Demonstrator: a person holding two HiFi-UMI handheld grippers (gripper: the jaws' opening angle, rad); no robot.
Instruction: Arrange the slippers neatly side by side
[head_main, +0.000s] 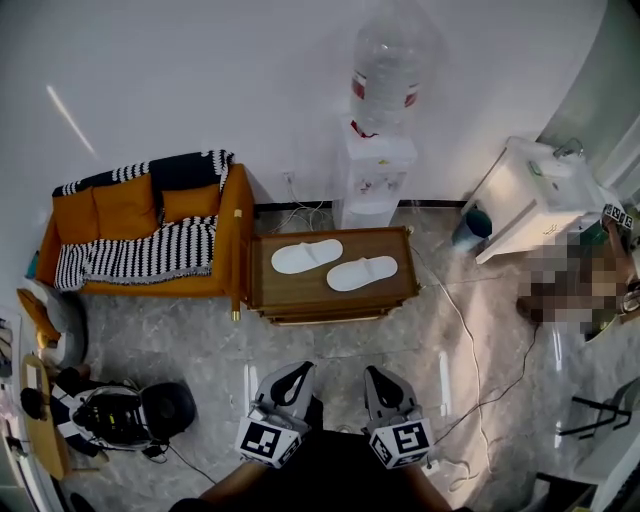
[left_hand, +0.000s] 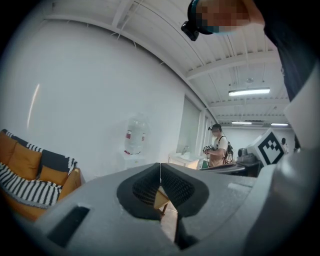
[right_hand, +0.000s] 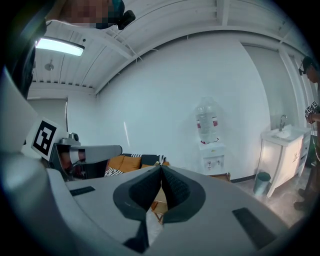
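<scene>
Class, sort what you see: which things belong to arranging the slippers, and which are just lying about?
Job:
left slipper
right slipper
table
left tongs and right tongs, both shut and empty

Lying about:
sofa
water dispenser
bin
sink cabinet

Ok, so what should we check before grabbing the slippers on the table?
1. Both slippers in sight: ok. The left slipper and the right slipper lie on the wooden table.
2. Slippers neatly side by side: not ok. They are staggered, with the right slipper nearer the person.
3. Jaws open for a grab: not ok. The left gripper and the right gripper are both shut, with nothing between the jaws.
4. Grippers close to the slippers: not ok. Both are near the person's body, apart from the table.
5. Which foot each slipper fits: cannot tell.
</scene>
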